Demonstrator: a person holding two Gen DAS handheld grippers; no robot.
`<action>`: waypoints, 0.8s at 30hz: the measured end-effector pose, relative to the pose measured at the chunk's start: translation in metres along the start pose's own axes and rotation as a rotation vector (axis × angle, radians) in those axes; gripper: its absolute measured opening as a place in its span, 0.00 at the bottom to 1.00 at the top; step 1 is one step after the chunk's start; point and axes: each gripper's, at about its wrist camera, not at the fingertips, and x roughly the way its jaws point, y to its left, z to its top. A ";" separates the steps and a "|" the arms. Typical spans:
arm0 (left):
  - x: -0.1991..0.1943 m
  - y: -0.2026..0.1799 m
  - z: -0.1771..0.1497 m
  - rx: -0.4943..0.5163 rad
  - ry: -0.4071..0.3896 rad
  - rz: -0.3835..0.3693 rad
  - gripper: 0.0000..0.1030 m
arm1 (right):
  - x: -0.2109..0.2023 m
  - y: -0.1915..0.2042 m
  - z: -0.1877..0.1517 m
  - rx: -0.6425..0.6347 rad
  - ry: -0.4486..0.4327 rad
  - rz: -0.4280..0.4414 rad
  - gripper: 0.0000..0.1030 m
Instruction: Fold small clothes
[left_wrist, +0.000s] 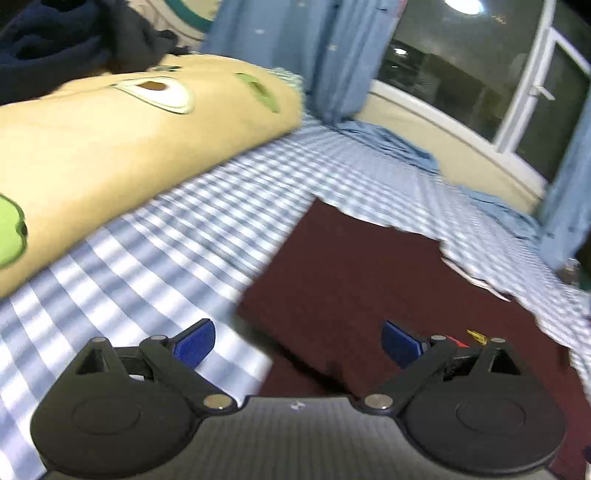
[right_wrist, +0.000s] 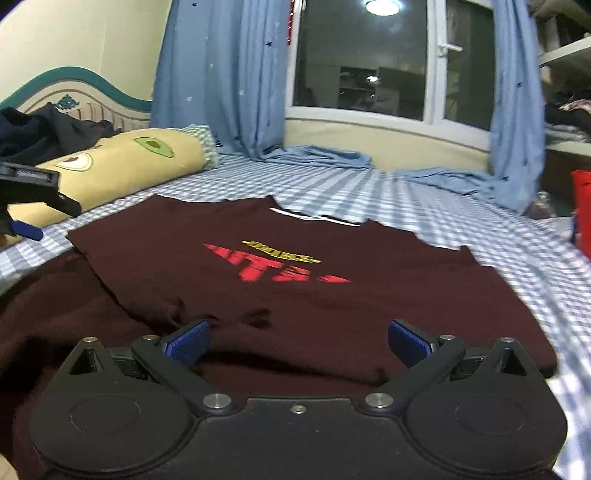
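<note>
Low over maroon shirt (right_wrist: 295, 295), both hand-held grippers (left_wrist: 297, 345) (right_wrist: 298, 341) gaping, tilted downward

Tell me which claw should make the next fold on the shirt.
Probably right. The right claw hangs open directly over the maroon shirt; the left claw, also open, sits off at its edge, half over the checked sheet.

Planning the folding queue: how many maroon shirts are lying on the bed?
1: the maroon shirt lies spread on the checked sheet, just ahead of the right gripper. The dark clothes heaped behind the pillow may hide more.
</note>
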 end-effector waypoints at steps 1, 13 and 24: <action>0.008 0.005 0.005 0.000 0.002 0.013 0.93 | 0.006 0.004 0.004 0.000 0.010 0.010 1.00; 0.046 0.031 0.007 -0.052 0.053 -0.040 0.17 | -0.009 0.000 -0.017 -0.001 -0.014 -0.028 1.00; 0.012 0.042 -0.008 -0.047 0.017 -0.113 0.57 | -0.091 -0.045 -0.065 0.051 -0.109 -0.023 1.00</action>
